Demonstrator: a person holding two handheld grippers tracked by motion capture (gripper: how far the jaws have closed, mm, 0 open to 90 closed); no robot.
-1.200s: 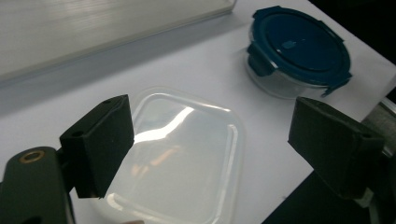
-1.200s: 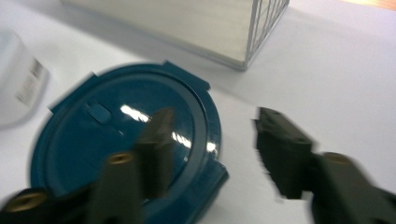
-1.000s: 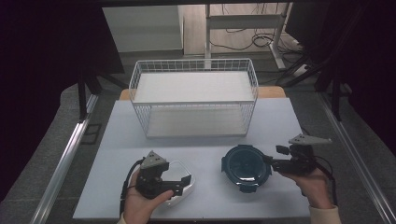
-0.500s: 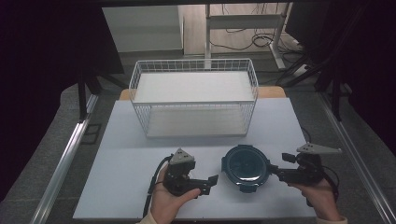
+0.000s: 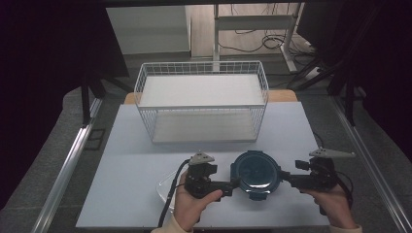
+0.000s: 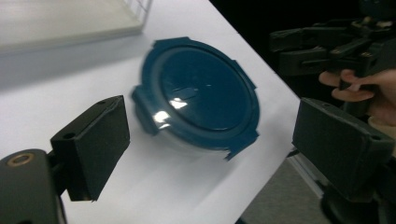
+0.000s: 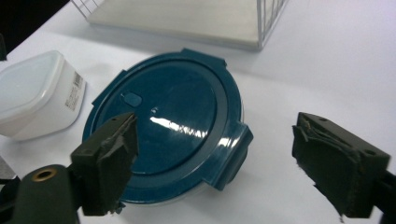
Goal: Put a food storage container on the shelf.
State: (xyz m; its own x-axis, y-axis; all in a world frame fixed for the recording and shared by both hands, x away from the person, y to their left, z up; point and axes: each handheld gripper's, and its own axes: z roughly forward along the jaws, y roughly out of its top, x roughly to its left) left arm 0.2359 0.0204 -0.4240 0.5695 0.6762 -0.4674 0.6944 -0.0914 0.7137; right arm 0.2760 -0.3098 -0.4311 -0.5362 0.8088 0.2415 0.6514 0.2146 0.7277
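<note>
Round container with dark blue clip lid [image 5: 256,171] at the table's [image 5: 136,160] near edge, flanked by the left claw [image 5: 235,183] and right claw [image 5: 283,176], both spread and empty, the right's jaws just opening; next, presumably, unclipping a lid tab.

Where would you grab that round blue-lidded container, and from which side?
Probably by one of the lid's side clip tabs, coming in level from the side. The blue-lidded container is wide, round and flat on top, so the protruding tabs seem the only narrow edges the jaws can close on.
</note>
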